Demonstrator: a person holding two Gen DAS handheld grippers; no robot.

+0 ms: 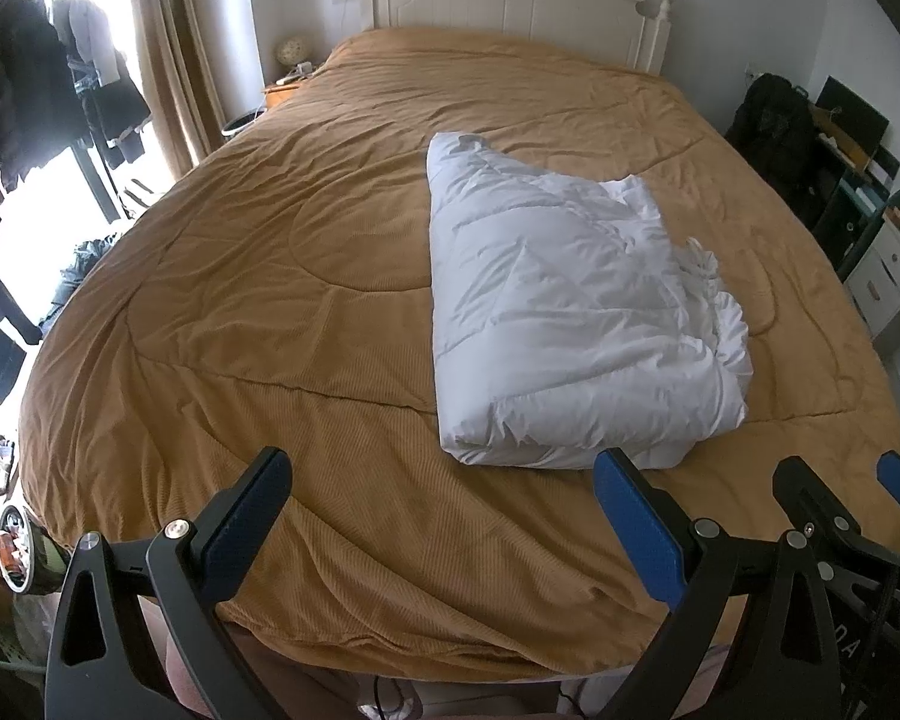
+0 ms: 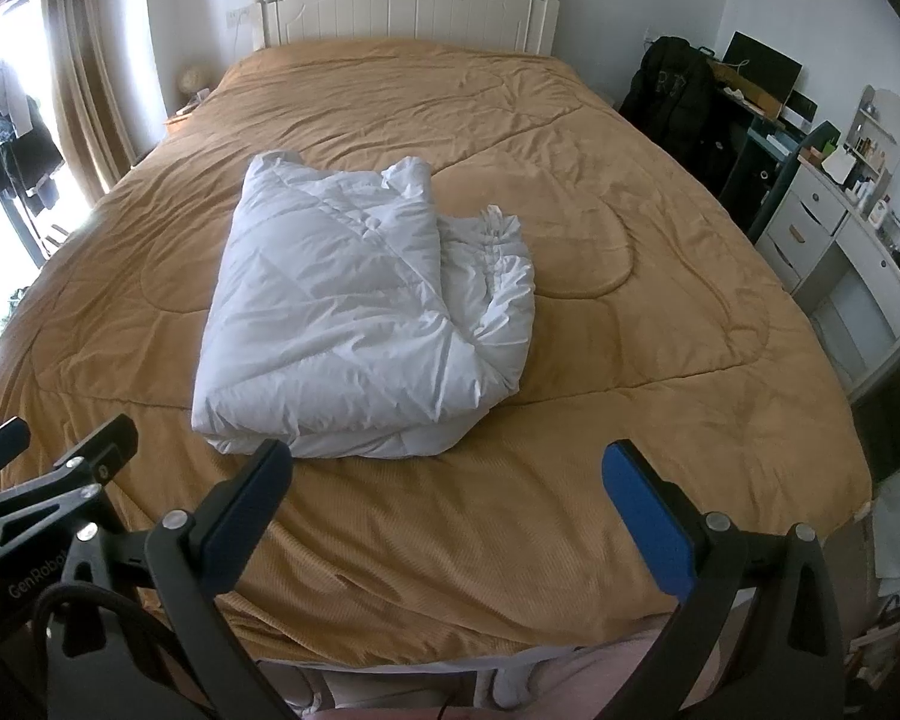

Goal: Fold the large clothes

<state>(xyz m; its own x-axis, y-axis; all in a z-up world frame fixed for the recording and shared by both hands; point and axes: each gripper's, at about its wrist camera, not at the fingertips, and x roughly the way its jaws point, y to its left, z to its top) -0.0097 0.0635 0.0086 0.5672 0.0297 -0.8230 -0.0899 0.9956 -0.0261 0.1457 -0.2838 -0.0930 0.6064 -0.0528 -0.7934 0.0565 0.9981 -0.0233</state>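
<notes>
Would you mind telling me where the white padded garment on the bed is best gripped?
Probably the near folded edge of the white padded garment, approached low from the foot of the bed. That thick, stacked edge faces both open grippers, left and right; the far right side is loose and bunched.

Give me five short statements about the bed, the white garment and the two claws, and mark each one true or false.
1. The white padded garment lies folded on the tan bedspread. True.
2. The left claw is shut on the garment. False: it is open and holds nothing.
3. The right claw is open, clear of the garment. True.
4. The garment rests against the headboard. False: it lies nearer the foot of the bed.
5. The bedspread is dark blue. False: it is tan.
</notes>
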